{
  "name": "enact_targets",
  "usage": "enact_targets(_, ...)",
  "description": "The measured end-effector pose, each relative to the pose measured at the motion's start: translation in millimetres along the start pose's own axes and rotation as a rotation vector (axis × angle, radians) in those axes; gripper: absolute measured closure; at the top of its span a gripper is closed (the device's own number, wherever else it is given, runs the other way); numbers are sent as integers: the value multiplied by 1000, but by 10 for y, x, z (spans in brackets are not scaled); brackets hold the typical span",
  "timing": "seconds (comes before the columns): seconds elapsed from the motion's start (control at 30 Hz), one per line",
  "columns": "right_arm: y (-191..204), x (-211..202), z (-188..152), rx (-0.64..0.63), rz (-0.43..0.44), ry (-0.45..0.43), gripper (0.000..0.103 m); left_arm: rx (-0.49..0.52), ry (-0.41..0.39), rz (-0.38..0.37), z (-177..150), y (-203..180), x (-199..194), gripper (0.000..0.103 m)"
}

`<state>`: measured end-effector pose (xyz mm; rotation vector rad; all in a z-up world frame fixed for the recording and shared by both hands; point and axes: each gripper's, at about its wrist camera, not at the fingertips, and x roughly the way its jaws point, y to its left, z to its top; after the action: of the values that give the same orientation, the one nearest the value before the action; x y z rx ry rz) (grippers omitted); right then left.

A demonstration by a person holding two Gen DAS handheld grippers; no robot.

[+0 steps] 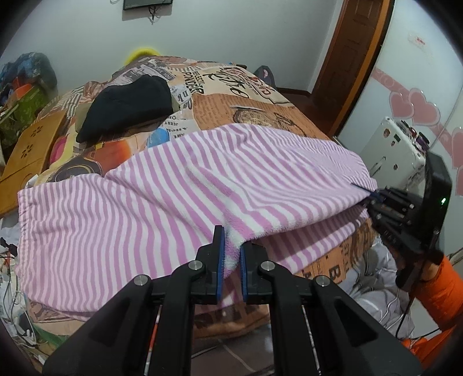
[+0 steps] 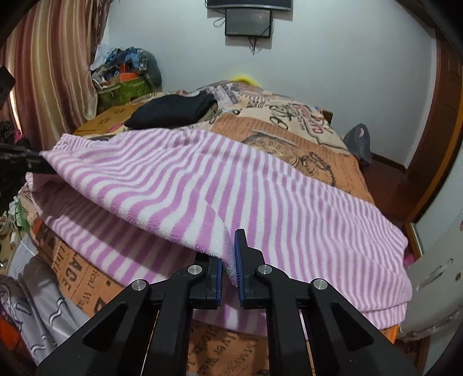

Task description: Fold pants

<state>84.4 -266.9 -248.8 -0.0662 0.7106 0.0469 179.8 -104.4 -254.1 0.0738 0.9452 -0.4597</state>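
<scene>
You are working in a home bedroom. Evidence: a bed (image 2: pixel 303 150) under a newspaper-print cover, striped curtains (image 2: pixel 52 75) at the left, a wooden door frame (image 1: pixel 350 57), pink heart decals (image 1: pixel 413 107) on a cabinet front, and piled household clutter (image 2: pixel 127 72) in the corner.

A bedroom with pale walls and a bed under a newspaper-print cover

The bed (image 2: pixel 332 162) fills the middle, its orange and beige cover printed with headlines and sketches. On the far wall (image 2: pixel 332 72), plain and pale, hangs a dark framed screen (image 2: pixel 249 3) with a small box (image 2: pixel 248 22) and loose wires below it. Striped brown curtains (image 2: pixel 49 72) hang at the left, beside a heap of clutter (image 2: pixel 127 72). A wooden door frame (image 1: pixel 353 52) stands at the right, next to a white panel with pink hearts (image 1: pixel 416 107). A wooden board (image 1: pixel 31 150) lies at the bed's left edge. The light is even and soft.
</scene>
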Motion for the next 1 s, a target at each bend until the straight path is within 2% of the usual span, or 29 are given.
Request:
enact_targets(0.13,-16,-64,-19,8,18,6,97,21,18,9,-87,-40,-7,95)
enact_targets(0.5,-15,31,-193,37,51,72,97,-3,91,11,-312,-47,196,95)
enact_targets(0.67,-51,18,-240,54,76,100,96,-3,103,15,-354,-71,161,94)
enact_targets(0.8,-88,-43,-287,58,74,119,89,7,85,19,-333,-114,21,90)
enact_targets(0.87,-131,-93,-334,68,61,123,78,11,74,18,-306,-138,-50,87)
enact_targets(1.0,-321,-212,-450,99,14,133,77,5,34,2,-183,-174,-220,84)
